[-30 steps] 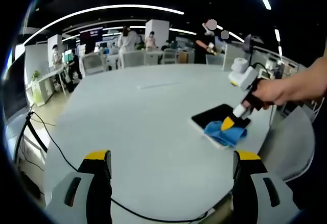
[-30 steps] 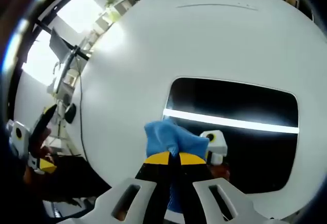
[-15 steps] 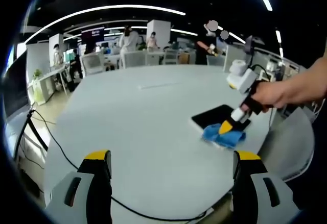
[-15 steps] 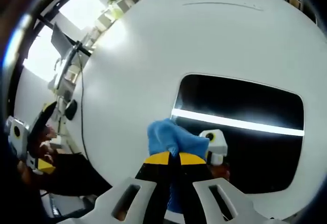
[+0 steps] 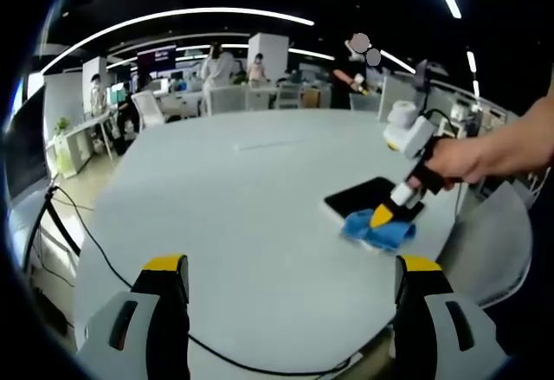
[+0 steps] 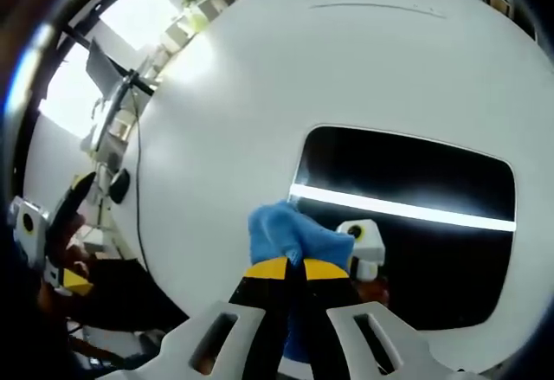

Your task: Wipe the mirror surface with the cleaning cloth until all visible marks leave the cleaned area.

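In the right gripper view the right tool (image 6: 286, 267) has its yellow-tipped jaws pressed together on a bunched blue cleaning cloth (image 6: 290, 235), which rests on the near left corner of the dark rectangular mirror (image 6: 415, 224) directly ahead of the jaws; the mirror lies flat on the white round surface (image 6: 234, 103) and reflects a bright light strip. In the left gripper view the left tool (image 5: 290, 269) hovers with its jaws spread wide and nothing between them, and ahead and to its right a hand (image 5: 459, 159) holds the right tool down onto the cloth at the mirror's near edge. A black cable (image 5: 95, 254) trails over the surface's edge to the left of that tool.
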Demonstrator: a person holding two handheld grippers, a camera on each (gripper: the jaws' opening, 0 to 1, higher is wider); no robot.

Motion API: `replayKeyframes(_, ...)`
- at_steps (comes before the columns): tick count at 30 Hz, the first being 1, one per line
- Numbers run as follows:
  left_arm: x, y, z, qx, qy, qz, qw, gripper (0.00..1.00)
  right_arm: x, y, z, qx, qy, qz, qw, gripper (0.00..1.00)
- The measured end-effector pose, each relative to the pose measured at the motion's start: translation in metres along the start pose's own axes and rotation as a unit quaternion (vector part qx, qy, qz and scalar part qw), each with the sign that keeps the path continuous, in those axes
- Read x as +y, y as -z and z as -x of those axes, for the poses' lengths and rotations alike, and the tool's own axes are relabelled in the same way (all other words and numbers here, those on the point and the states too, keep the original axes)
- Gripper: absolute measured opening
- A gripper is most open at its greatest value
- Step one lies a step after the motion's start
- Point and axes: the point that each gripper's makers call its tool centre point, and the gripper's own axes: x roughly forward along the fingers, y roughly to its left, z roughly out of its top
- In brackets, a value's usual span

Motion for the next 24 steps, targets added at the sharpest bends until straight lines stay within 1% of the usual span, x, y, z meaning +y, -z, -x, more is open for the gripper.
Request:
replayKeyframes(4,0.000,0.000,-0.001,0.002,0.001,0.000,1.0000,1.00,0.000,-0.002,0.000,0.000,0.002,-0.001,1.0000,0.00)
replayKeyframes(14,-0.001,0.005,-0.003,0.014,0.008,-0.008,0.9998,1.00,-0.005,-0.015,-0.002,-0.004,0.008,-0.004,0.9999,0.00)
replayKeyframes(16,-0.001,0.008,-0.004,0.020,0.011,-0.015,0.9996,1.00,-0.007,-0.018,-0.003,-0.006,0.009,-0.004,0.9999,0.00)
replayKeyframes(17,-0.003,0.010,-0.004,0.026,0.013,-0.027,0.9992,1.00,-0.007,-0.019,-0.003,-0.005,0.009,-0.006,0.9999,0.00)
replayKeyframes(19,-0.004,0.015,-0.005,0.037,0.016,-0.035,0.9985,1.00,-0.008,-0.022,-0.005,-0.005,0.009,-0.007,0.9999,0.00)
replayKeyframes(24,-0.006,0.015,-0.006,0.036,0.020,-0.042,0.9983,1.00,-0.012,-0.030,-0.007,-0.007,0.011,-0.004,0.9999,0.00)
